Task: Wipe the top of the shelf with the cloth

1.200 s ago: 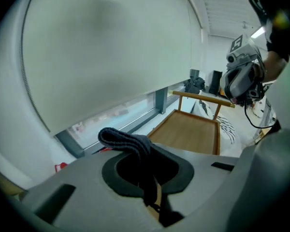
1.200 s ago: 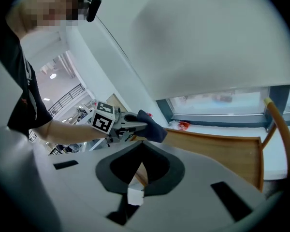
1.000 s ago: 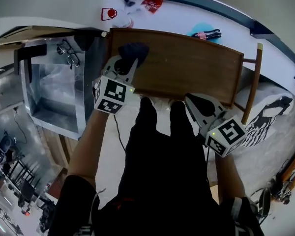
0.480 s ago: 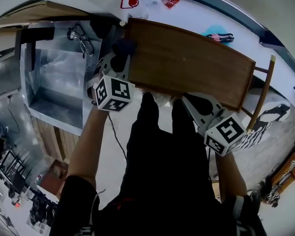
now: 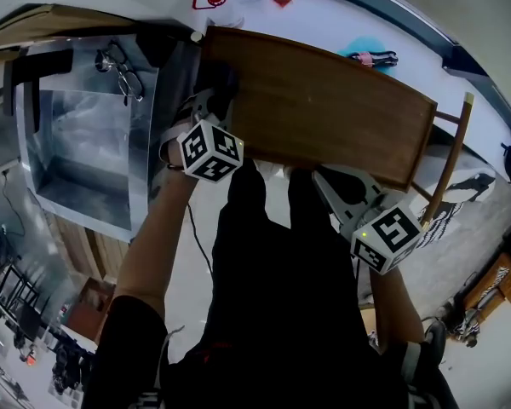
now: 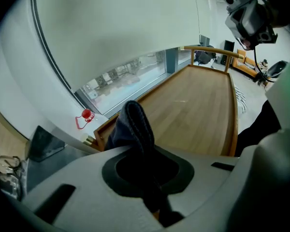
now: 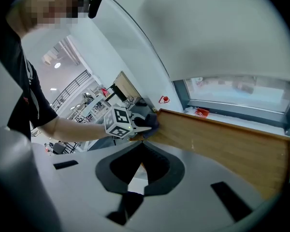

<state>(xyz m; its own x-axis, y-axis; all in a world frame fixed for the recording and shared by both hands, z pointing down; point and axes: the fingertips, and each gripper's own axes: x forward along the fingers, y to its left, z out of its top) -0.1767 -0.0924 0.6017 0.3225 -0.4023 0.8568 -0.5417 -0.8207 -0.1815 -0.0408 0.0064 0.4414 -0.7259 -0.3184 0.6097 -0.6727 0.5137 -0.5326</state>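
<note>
One dark cloth point(image 6: 133, 123), judged soft, limp and light, sat bunched at the left end of the shelf top point(image 5: 324, 109), best taken by a gathered fold. The left gripper point(image 5: 213, 105) had its jaws clamped on it. The right gripper point(image 5: 328, 181), near the shelf's front edge, had its jaws closed and empty.

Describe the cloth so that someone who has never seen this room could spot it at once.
Find the long brown wooden shelf top in front of the person and go to its left end. There, at the wood's edge, a bunched dark blue-grey cloth is clamped in the left gripper. It is the only soft, dark thing on the bare boards; the right gripper holds nothing.
</note>
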